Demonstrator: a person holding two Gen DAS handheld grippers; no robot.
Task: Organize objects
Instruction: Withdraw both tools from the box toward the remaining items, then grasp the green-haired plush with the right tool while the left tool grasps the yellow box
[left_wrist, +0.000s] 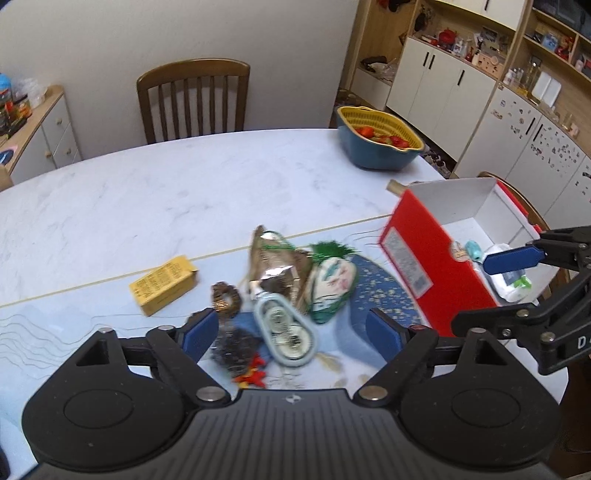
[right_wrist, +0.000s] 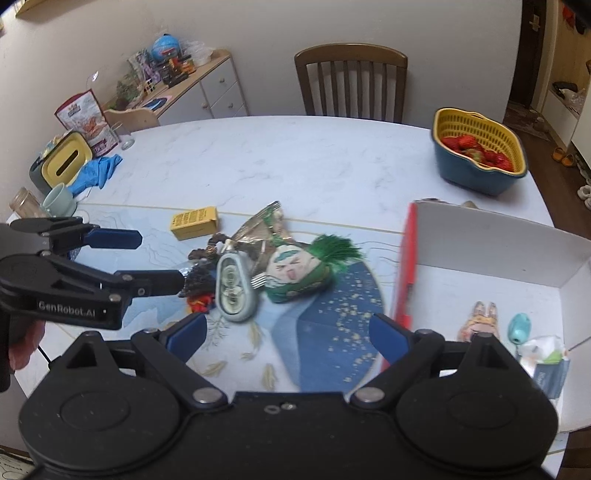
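A pile of small objects lies on the marble table: a green-tufted plush toy (left_wrist: 332, 282) (right_wrist: 299, 273), a grey oval case (left_wrist: 286, 332) (right_wrist: 234, 291), a crumpled foil wrapper (left_wrist: 275, 258) (right_wrist: 264, 227), dark trinkets (left_wrist: 225, 299) and a yellow box (left_wrist: 162, 290) (right_wrist: 194, 221). A red box with a white inside (left_wrist: 424, 258) (right_wrist: 498, 258) stands at the right and holds a few small items. My left gripper (left_wrist: 291, 332) (right_wrist: 147, 258) is open and empty just above the pile. My right gripper (right_wrist: 288, 334) (left_wrist: 498, 288) is open and empty over the blue mat, beside the red box.
A blue and yellow basket of strawberries (left_wrist: 380, 138) (right_wrist: 480, 155) sits at the far right of the table. A wooden chair (left_wrist: 192, 99) (right_wrist: 351, 81) stands behind it. A tissue holder (right_wrist: 62, 162), blue gloves (right_wrist: 96, 173), a mug and a jar stand at the left edge.
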